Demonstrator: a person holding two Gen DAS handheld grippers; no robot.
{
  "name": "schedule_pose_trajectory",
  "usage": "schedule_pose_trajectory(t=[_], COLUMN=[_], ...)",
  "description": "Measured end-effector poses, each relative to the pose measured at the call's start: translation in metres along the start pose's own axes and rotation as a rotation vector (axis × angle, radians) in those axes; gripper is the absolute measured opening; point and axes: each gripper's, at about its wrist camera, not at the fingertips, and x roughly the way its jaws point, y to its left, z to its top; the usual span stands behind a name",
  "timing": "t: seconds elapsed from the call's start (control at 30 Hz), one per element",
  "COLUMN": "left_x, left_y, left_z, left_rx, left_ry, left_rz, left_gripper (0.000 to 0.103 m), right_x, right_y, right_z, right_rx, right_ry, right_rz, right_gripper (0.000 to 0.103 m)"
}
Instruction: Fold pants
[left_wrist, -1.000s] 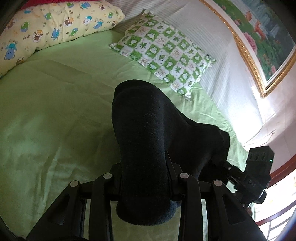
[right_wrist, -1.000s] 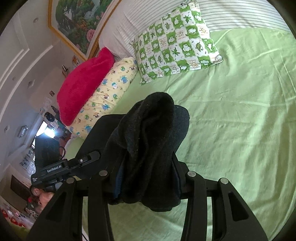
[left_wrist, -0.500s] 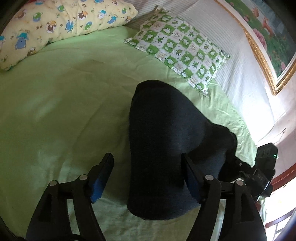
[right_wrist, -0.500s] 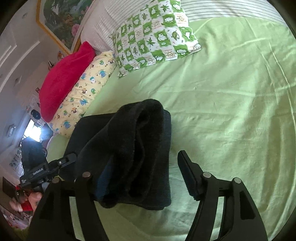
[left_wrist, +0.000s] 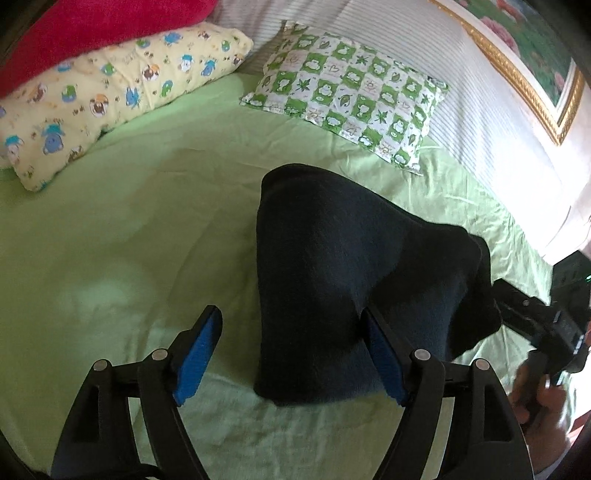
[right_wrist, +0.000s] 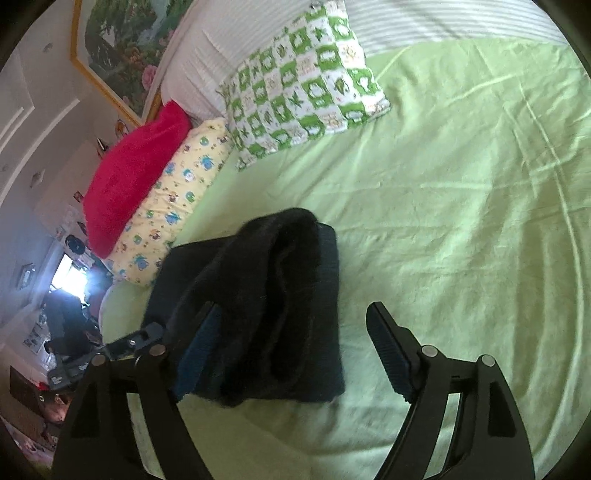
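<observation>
Lying folded on the light green bedsheet (left_wrist: 140, 229), the dark pants (left_wrist: 332, 280) form a thick bundle, its layers humped up toward 12 o'clock in the left wrist view.

Left gripper (left_wrist: 291, 343): jaws spread wide, blue pads showing. The right-hand finger touches the bundle's near edge at about 5 o'clock of the fabric; the left-hand finger stands clear of it over bare sheet. Nothing is clamped.

Right gripper (right_wrist: 295, 339): jaws likewise spread wide. In the right wrist view the pants (right_wrist: 266, 306) sit at about 7 o'clock from frame centre; the left-hand finger rests against or over the cloth, the right-hand finger well apart from it over sheet (right_wrist: 461, 229). No grip on the fabric.

In the left wrist view the other tool's black body sits at 4 o'clock, just beside the bundle's far corner, a hand (left_wrist: 539, 402) around its handle.

Beyond the pants, toward 12 o'clock: a green-and-white checked pillow (left_wrist: 351, 92). At 10 o'clock, a yellow cartoon-print pillow (left_wrist: 110, 85) with a red cushion (left_wrist: 92, 29) touching it behind. A gold-framed picture (left_wrist: 524, 48) hangs at 2 o'clock above the white striped headboard (left_wrist: 480, 122).
</observation>
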Motion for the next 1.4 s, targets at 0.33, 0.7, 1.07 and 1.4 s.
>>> schedule_pose_trajectory(t=[0.33, 0.7, 1.07, 1.4], left_x=[-0.024, -0.035, -0.041, -0.05], left_y=[-0.008, -0.016, -0.027, -0.034], left_z=[-0.024, -0.048, -0.066, -0.073], left_rx=[0.059, 0.133, 0.17, 0.18], left_ry=[-0.001, 0.011, 0.019, -0.005], left_rz=[0.023, 0.083, 0.138, 0.182], left_gripper=[0.08, 0.082, 0.084, 0.086], right_x=[-0.029, -0.025, -0.018, -0.016], right_y=[0.043, 0.076, 0.08, 0.085], right_z=[-0.026, -0.057, -0.074, -0.076], right_rx=[-0.144, -0.344, -0.407, -0.432], right_ry=[-0.009, 0.036, 0.08, 0.079], right_rz=[-0.031, -0.093, -0.164, -0.165], right_gripper=[0.086, 0.086, 0.086, 0.086])
